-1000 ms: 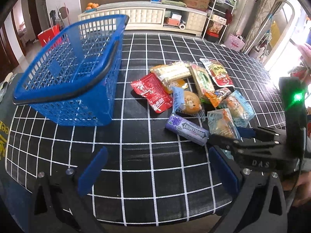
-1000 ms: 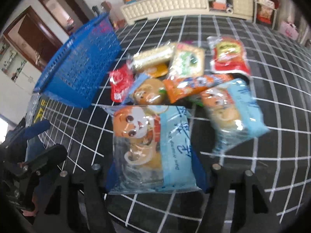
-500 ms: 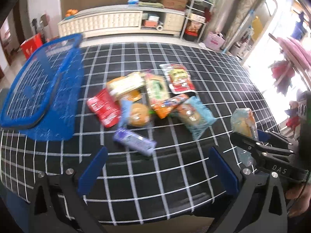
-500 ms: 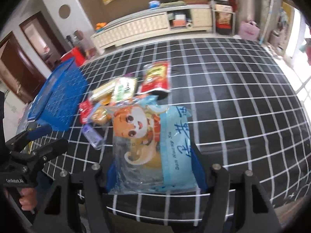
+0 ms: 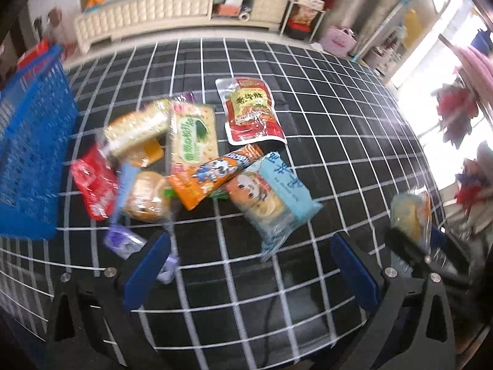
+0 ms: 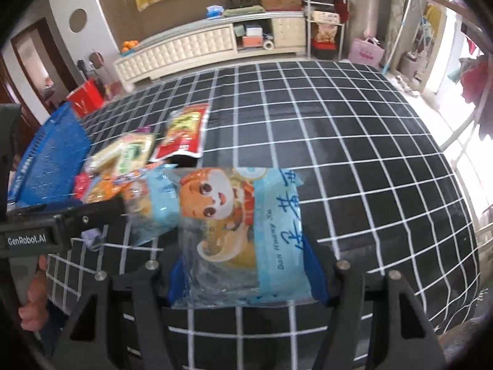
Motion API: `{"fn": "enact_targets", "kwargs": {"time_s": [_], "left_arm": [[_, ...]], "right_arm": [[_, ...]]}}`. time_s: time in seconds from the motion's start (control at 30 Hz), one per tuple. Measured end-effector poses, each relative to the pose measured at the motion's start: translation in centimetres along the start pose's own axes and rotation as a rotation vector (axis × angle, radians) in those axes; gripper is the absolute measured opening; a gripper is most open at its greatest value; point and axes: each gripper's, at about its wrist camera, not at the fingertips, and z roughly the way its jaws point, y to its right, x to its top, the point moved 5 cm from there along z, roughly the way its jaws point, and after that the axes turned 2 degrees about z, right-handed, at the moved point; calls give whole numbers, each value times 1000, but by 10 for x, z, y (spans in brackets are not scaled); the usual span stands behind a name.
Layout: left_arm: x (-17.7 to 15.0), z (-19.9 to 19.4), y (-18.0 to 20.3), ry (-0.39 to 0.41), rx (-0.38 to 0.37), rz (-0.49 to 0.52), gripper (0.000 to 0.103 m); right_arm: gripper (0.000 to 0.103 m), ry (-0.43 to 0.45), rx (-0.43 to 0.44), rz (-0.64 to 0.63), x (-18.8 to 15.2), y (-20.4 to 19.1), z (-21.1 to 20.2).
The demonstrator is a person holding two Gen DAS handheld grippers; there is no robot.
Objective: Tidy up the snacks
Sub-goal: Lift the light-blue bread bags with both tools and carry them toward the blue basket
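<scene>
A black table with a white grid pattern fills the foreground. Behind it stands a long cream cabinet with oranges on its left end. A pink bag sits on the floor near a white shelf rack. A red bag stands at left.

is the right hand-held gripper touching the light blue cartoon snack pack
Touching. In the right wrist view the right hand-held gripper has both blue pads pressed against the sides of the light blue cartoon snack pack, holding it above the checked tablecloth.

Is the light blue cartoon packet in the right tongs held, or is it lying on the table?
Held. The blue pads of the right tongs press both sides of the packet.
</scene>
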Motion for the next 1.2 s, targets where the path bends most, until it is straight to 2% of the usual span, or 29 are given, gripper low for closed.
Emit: {"fn": "enact_targets", "kwargs": {"time_s": [0.13, 0.27, 0.37, 0.5, 0.67, 0.83, 0.93, 1.0, 1.1, 1.2], "left_arm": [[11, 22, 4, -9, 13, -43, 103], [18, 44, 5, -43, -7, -98, 103], [24, 57, 4, -42, 45, -121, 103], [30, 74, 8, -48, 72, -106, 103], [39, 93, 11, -21, 153, -54, 103], [40, 107, 16, -63, 169, -24, 103], [34, 102, 22, -48, 143, -16, 93], [29, 97, 29, -39, 108, 6, 75], [18, 93, 40, -34, 103, 81, 73], [14, 88, 37, -40, 86, 84, 72]], "right_arm": [[69, 4, -30, -3, 10, 7, 12], [69, 11, -52, -21, 18, 6, 22], [69, 1, -103, -48, 22, 6, 31], [69, -26, -108, -40, 23, 10, 43], [69, -24, -100, -22, 21, 16, 40], [69, -29, -104, -13, 21, 18, 40], [69, -35, -95, -5, 18, 18, 38], [69, -42, -90, 3, 15, 17, 34], [69, -45, -84, 13, 12, 16, 28], [69, -39, -90, 17, 10, 12, 18]]}}
